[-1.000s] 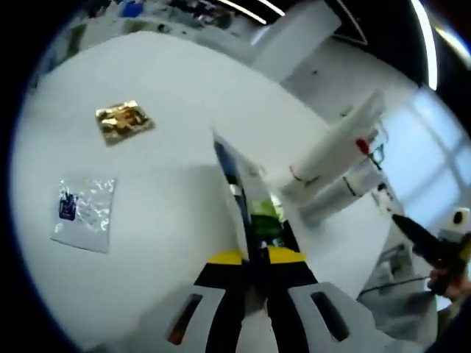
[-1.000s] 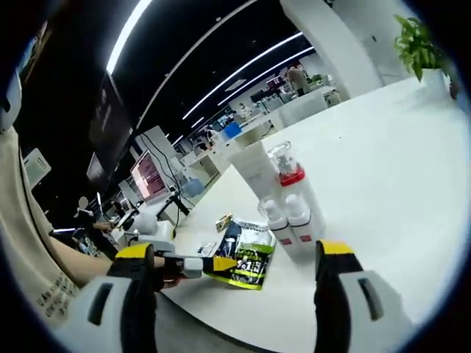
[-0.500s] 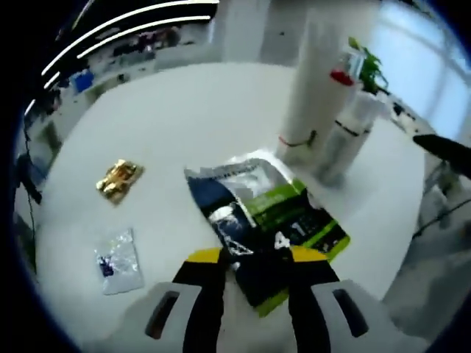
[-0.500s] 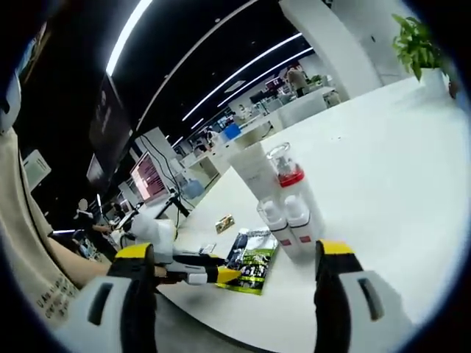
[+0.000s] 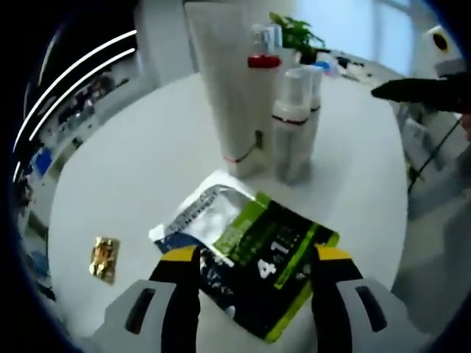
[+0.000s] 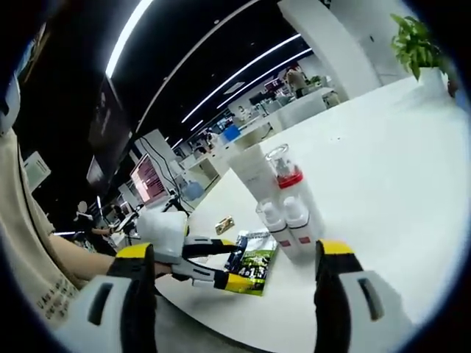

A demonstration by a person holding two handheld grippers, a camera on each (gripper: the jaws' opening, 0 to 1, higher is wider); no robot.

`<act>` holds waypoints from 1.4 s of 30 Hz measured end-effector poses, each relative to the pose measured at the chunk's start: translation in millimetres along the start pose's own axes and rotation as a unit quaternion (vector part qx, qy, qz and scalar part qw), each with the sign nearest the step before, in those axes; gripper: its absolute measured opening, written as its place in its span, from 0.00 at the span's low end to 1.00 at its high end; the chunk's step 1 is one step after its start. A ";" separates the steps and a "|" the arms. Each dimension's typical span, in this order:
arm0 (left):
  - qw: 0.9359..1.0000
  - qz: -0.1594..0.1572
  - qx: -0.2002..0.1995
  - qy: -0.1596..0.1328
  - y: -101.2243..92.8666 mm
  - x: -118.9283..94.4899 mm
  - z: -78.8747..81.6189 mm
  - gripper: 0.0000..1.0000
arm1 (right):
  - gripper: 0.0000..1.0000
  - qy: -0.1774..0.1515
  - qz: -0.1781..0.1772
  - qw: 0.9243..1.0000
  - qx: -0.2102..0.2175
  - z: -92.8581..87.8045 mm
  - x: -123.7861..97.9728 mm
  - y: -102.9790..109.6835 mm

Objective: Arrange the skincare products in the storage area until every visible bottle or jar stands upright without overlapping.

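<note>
sachet (image 5: 254, 254) flat on table (image 5: 140, 169) before upright tube (image 5: 224, 81) and bottles (image 5: 291, 121) (touching)

L gripper (image 5: 254, 257): jaws wide apart, yellow-tipped, one each side of the sachet (image 5: 250, 254) edge, not pinching it; seen from the R gripper view (image 6: 224, 266) it sits low over the sachet's near end.
R gripper (image 6: 232, 257): jaws spread wide, nothing between them, held well back from the sachet; its dark tip enters the L gripper view (image 5: 419, 90), up past the sachet.
Person: sleeve (image 6: 29, 257) behind the L gripper, on the side away from the sachet.
</note>
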State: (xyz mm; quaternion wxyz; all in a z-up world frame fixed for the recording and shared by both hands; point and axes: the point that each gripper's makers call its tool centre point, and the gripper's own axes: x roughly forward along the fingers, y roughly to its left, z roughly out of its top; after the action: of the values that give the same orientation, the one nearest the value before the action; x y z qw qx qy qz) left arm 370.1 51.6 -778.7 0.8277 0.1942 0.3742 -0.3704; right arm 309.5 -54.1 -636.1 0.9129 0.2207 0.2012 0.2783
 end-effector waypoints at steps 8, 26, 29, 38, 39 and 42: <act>0.999 0.000 -0.036 0.000 8.1 -1.0 -5.4 0.66 | 0.90 0.001 -0.001 1.000 -0.003 -0.7 0.3 -0.3; 0.998 0.002 -0.064 0.007 13.7 -13.2 -6.8 0.69 | 0.92 0.008 -0.007 1.000 -0.027 -2.3 1.2 0.1; 0.998 0.006 -0.070 0.003 16.0 -19.6 -6.8 0.71 | 0.93 0.009 -0.006 0.999 -0.032 -2.4 1.3 1.4; 0.995 0.019 -0.096 -0.012 23.2 -51.2 -14.6 0.78 | 0.94 0.005 0.000 0.999 -0.054 -0.8 -0.8 9.5; 0.994 0.023 -0.105 -0.016 23.2 -58.0 -15.5 0.79 | 0.94 -0.001 0.003 0.998 -0.060 0.9 -1.3 12.3; 0.992 0.027 -0.121 -0.022 23.3 -68.4 -19.8 0.80 | 0.95 -0.002 0.007 0.998 -0.066 1.0 -2.0 16.9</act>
State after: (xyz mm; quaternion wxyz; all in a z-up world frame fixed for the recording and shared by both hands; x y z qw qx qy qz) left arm 347.9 110.6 -738.2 0.8627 0.0945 0.3929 -0.3041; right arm 301.4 -43.0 -626.1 0.9240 0.1619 0.1791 0.2967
